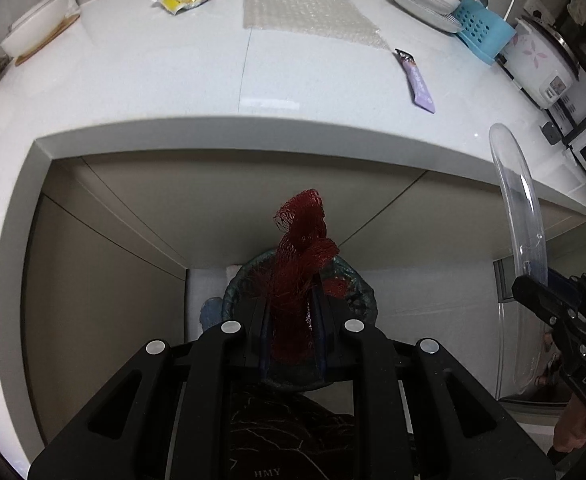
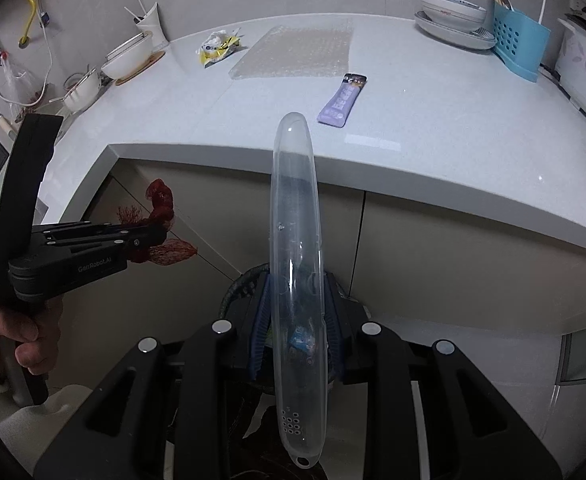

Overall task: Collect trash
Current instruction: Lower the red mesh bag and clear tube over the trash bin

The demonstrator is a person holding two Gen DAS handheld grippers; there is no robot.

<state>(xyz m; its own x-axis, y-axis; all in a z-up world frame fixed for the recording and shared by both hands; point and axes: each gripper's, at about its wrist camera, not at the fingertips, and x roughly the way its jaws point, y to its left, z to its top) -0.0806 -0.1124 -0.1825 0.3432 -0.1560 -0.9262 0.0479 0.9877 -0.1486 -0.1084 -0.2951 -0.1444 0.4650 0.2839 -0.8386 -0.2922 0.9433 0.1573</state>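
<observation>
My left gripper is shut on a red mesh net bag, held in front of the counter above a dark bin; the gripper and the net also show in the right wrist view. My right gripper is shut on a clear plastic lid, held upright on edge; the lid also shows in the left wrist view. On the white counter lie a purple wrapper, a sheet of bubble wrap and a yellow-white crumpled wrapper.
Bowls and a cup of sticks stand at the counter's back left. Stacked plates, a blue utensil holder and a rice cooker stand at the back right. Cabinet doors lie below the counter edge.
</observation>
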